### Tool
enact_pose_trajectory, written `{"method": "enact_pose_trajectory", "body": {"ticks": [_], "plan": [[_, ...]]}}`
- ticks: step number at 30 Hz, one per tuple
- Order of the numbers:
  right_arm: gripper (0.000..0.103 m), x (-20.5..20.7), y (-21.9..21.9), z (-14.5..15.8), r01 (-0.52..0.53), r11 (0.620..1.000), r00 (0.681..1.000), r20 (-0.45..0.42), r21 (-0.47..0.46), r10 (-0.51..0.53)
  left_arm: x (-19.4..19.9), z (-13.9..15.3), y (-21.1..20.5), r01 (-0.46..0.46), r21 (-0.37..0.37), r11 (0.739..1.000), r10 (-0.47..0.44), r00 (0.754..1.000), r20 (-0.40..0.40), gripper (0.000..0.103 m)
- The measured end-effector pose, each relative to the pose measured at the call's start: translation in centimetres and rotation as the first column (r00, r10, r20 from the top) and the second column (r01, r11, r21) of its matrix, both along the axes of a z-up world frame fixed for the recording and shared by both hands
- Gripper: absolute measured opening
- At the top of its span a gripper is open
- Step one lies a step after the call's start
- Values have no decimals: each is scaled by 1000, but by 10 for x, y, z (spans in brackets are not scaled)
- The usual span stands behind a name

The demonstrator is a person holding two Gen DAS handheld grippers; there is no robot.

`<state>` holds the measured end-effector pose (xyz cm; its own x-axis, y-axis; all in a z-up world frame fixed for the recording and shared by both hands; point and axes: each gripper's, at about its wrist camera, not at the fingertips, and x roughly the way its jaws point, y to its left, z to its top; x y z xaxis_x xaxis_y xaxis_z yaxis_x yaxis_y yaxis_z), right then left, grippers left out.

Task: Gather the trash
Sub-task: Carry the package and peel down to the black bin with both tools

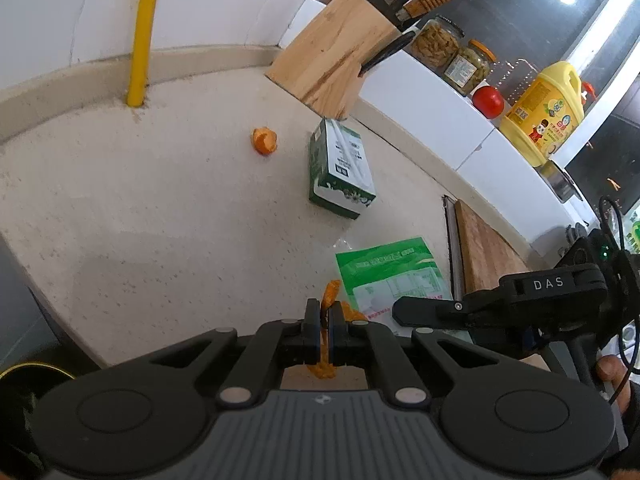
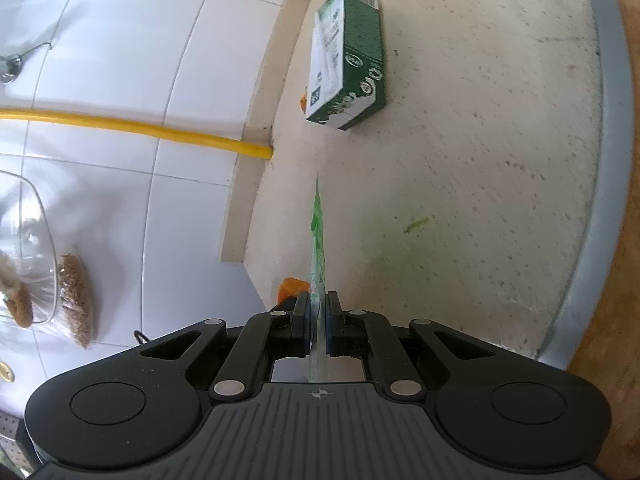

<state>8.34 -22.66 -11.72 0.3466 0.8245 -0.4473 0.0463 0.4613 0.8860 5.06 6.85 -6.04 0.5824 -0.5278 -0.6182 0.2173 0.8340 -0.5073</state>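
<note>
The left hand-held gripper [image 1: 325, 322] is clamped shut on a strip of orange peel [image 1: 322, 368], which stands on edge between the two pads and pokes out both above and below them, low over the near part of the speckled desk [image 1: 160, 208]. The right hand-held gripper [image 2: 318, 312] is closed tight on a thin green plastic bag [image 2: 317, 240], pinched near its near edge; seen from that side the bag is edge-on, a narrow green sliver running straight out from the pads. From the left wrist view the same bag [image 1: 390, 276] shows its printed green and white face, just right of the held peel, with the right gripper's black fingers reaching in across its near right corner.

Farther out on the desk, a green and white milk carton [image 1: 340, 172] lies on its side, well beyond both grippers. To its left, apart from it, sits a second curl of orange peel [image 1: 265, 141], also loose on the desk. A wooden knife block [image 1: 340, 60] stands at the far wall just behind the carton, and a yellow pipe [image 1: 142, 40] rises from the desk at the far left. A wooden cutting board [image 1: 486, 252] lies to the right of the bag.

On the far right ledge are jars, a tomato [image 1: 488, 101] and a yellow oil jug [image 1: 544, 112].
</note>
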Motion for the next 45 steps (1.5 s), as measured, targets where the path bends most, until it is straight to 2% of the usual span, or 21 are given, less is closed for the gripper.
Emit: {"method": "enact_pose_trajectory", "body": {"ticks": [7,16,28,36,45], "plan": [[10,9,21,4,-43,999,999,13,6,43,-10,10,16,-46,28,999,45,998,31,2],[10,14,69,12,-162,987,986,31,15,161,-39,17,50,-154,56,986,151,987,48,2],[10,6,156,20,-346,938,937,51,-6,346,-91,19,103,-310,99,946,306,950,60,2],[10,-4,209,22,-434,900,898,57,-34,436,-115,14,130,-379,141,915,375,925,52,2],[10,-8,234,16,-472,879,878,49,-72,476,-123,8,148,-412,181,893,411,910,46,2]]}}
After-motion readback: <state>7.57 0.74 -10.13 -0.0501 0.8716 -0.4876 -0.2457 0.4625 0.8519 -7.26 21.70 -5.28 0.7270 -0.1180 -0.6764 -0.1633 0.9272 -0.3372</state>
